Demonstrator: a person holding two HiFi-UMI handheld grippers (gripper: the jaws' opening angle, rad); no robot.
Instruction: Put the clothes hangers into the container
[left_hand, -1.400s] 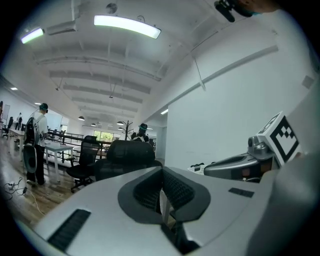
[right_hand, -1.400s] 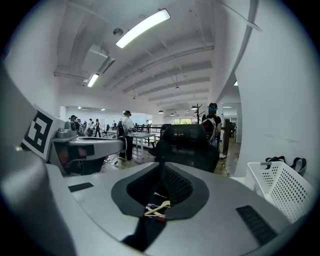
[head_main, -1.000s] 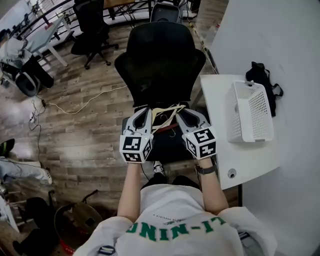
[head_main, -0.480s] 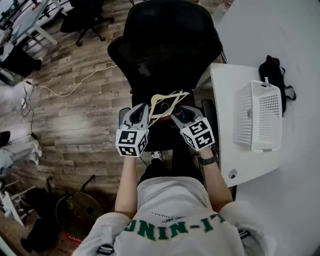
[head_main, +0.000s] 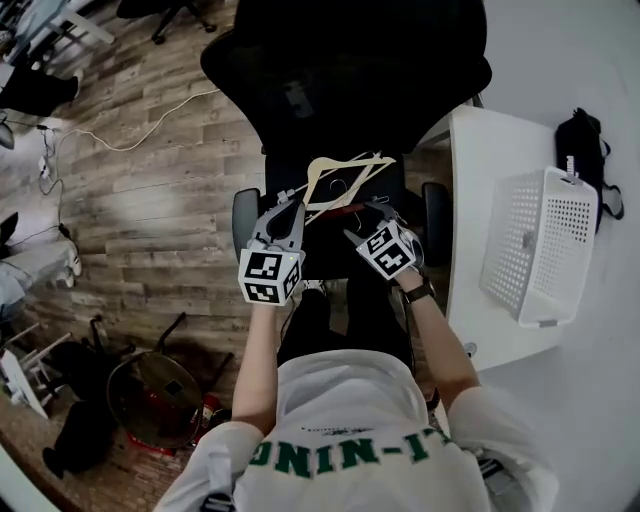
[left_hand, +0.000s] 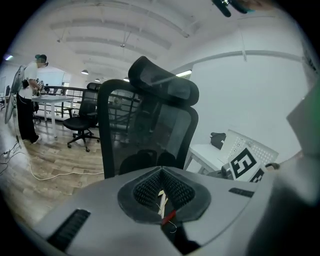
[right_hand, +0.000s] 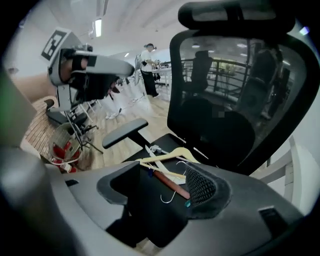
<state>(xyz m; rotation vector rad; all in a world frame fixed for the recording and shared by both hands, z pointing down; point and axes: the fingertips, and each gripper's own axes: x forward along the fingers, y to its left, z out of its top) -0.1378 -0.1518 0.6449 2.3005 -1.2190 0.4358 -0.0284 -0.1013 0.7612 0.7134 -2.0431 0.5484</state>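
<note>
Several clothes hangers (head_main: 345, 172), pale wood with wire hooks, lie bunched over the black chair seat (head_main: 350, 215). My left gripper (head_main: 287, 203) is at the bundle's left end. In the left gripper view its pads are shut on a pale hanger bar (left_hand: 161, 199) with a red part. My right gripper (head_main: 372, 212) is at the bundle's near right. Its jaws are opening. In the right gripper view (right_hand: 165, 189) a red-brown bar and a wire hook (right_hand: 169, 196) lie between the pads, which do not press on them. A white perforated basket (head_main: 520, 215) stands on the table at the right.
The black office chair's backrest (head_main: 340, 70) rises just beyond the hangers, with armrests (head_main: 434, 205) on both sides. The white table (head_main: 468, 170) carries the basket and a black bag (head_main: 582, 135). A cable (head_main: 130, 125) runs over the wooden floor. Other chairs and desks stand far left.
The right gripper's jaws have spread and let go of the hangers. Both grippers have shifted a little with the bundle. The head view has swung, so the basket sits further right.
</note>
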